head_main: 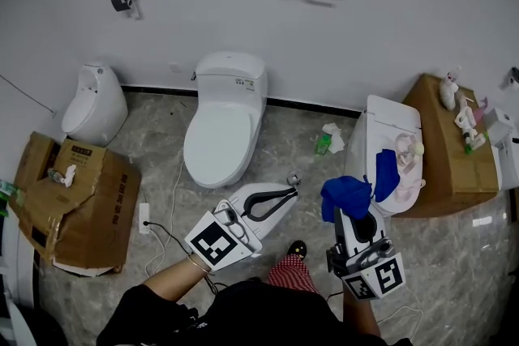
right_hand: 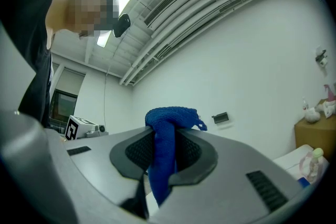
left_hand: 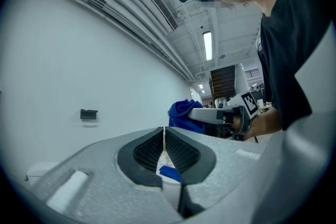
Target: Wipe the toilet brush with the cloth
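The white toilet (head_main: 219, 142) with its lid down stands well beyond the fingers of both grippers. A second toilet (head_main: 391, 116) is just beyond the right fingers and a little to their right.

The right gripper (head_main: 349, 212) has its fingers clamped on a blue cloth (head_main: 345, 192), which bunches over the fingertips and hangs down between them. The left gripper (head_main: 284, 192) has its fingers pressed together, and I see nothing held between them.

I cannot find the toilet brush with certainty in any view. A small grey thing (head_main: 293, 179) lies just beyond the left fingertips, but it is too small to name.

So I judge that the task is at its start: the cloth is in hand and the wiping is not yet begun. The next move calls for locating the brush, opening the left fingers to take it, then bringing the cloth against it.

Only the head view shows the floor and a second blue cloth (head_main: 387, 173) on the second toilet. The right gripper view shows clearly how the cloth (right_hand: 170, 118) sits pinched in the right gripper (right_hand: 163, 135). The left gripper view shows the closed left gripper (left_hand: 164, 131) and, beyond its fingers to the right, the cloth (left_hand: 181, 112) from the side.
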### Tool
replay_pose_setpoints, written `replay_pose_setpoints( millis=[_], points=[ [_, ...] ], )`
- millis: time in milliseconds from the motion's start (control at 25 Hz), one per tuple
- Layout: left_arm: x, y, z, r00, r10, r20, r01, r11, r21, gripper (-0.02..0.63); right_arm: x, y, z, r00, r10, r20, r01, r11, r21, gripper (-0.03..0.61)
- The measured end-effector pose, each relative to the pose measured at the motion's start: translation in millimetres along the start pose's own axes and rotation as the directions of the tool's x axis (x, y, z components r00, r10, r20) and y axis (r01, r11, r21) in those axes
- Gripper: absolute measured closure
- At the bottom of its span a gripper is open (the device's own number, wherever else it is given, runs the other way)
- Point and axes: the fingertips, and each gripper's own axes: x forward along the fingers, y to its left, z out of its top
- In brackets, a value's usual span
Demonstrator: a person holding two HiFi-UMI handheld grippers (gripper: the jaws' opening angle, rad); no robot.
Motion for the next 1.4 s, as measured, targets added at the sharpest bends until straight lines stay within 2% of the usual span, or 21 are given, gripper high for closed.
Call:
replay_pose_setpoints(
  millis=[240,800,960,1400],
  points=[
    [8,9,-1,1.0,0.016,-0.015,-0.016,1.0,0.007,0.611,14,-2,13,0.999,0.019,0.042,-0.021,0.999,0.048,0.505],
    [50,23,1,1.0,0.014,-0.022,-0.013,0.999,0.031,0.611,22,-52,12,0.999,0.016,0.028,-0.017,0.999,0.045,0.505],
    [62,27,0,1.0,0.011,-0.025,-0.01,1.0,0.029,0.611,30,-63,19,0.998,0.029,0.047,-0.032,0.997,0.073,0.505],
    [99,40,-8,0.999,0.017,-0.049,-0.015,0.999,0.035,0.611,41,-106,16,0.998,0.05,0.036,-0.053,0.996,0.074,0.505]
  ],
)
